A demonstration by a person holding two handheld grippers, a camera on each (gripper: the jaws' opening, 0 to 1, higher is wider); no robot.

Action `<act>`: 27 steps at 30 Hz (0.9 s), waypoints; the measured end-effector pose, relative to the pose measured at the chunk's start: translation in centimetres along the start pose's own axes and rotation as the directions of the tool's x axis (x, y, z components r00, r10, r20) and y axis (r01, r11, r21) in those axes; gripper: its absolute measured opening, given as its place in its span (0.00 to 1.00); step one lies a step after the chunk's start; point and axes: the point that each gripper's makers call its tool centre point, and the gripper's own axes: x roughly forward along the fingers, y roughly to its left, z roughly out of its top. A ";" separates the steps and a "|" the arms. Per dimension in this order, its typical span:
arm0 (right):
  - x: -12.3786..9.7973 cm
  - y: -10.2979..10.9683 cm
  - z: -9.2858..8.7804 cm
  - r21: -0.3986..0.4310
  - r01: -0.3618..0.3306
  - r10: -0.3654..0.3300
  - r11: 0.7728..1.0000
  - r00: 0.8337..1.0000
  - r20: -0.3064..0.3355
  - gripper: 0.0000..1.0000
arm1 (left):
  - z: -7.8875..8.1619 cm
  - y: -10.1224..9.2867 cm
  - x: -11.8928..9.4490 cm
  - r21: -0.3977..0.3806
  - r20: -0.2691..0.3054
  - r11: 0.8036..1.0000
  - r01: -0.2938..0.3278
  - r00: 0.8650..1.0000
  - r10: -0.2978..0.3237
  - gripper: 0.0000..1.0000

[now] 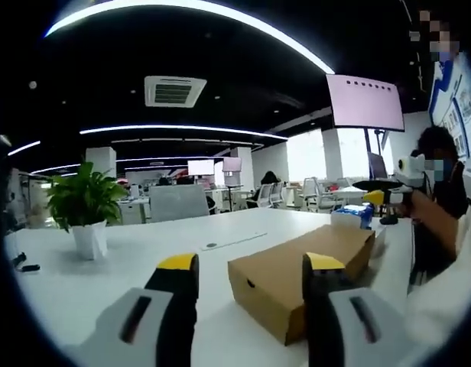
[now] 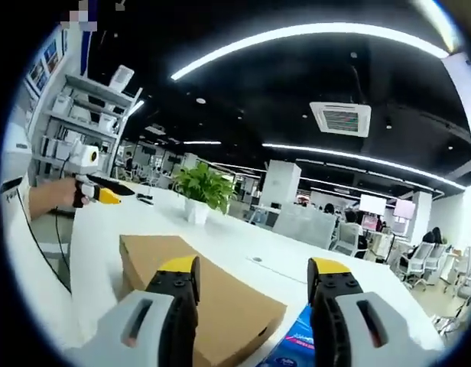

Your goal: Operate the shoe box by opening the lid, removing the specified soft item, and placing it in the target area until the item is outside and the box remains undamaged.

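The plain brown cardboard shoe box (image 1: 304, 279) lies flat on the white worktop (image 1: 105, 283) with its lid closed, just ahead of the left tongs (image 1: 251, 264) and partly behind their right jaw; in the right gripper view it sits just ahead of and below the right tongs (image 2: 254, 267), running away to the left behind their left jaw. Both pairs of tongs stand apart, with nothing held between the yellow-tipped jaws. The box looks light and fairly stiff, though thin card would likely crease or tear under a hard pinch, so the safest hold is probably the lid's lower edge along a long side, lifted gently while the other tongs steady the base. The soft item inside is hidden. A blue printed packet (image 2: 300, 344) lies just beside the box, between the right tongs' jaws. Farther off stands a green leafy plant in a white pot (image 1: 86, 210), well apart from the box.
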 end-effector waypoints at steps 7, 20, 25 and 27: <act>-0.2 0.2 0.1 0.039 -0.009 0.008 0.999 1.000 0.028 0.59 | 0.1 -1.1 1.0 0.037 -0.023 0.998 0.052 0.998 -0.051 0.57; -1.8 -1.3 -0.5 0.066 0.022 -0.023 0.998 0.999 0.022 0.58 | 0.3 -1.7 0.8 0.033 -0.035 0.998 0.057 0.998 -0.056 0.59; -1.7 -1.2 -0.3 0.081 0.022 -0.025 0.996 0.999 0.030 0.58 | 0.2 -1.4 0.8 0.019 -0.034 0.999 0.049 0.998 -0.048 0.61; -1.6 -1.0 -0.2 0.072 0.022 -0.024 0.997 0.999 0.029 0.58 | 0.2 -1.2 0.7 0.017 -0.034 0.999 0.039 0.999 -0.039 0.60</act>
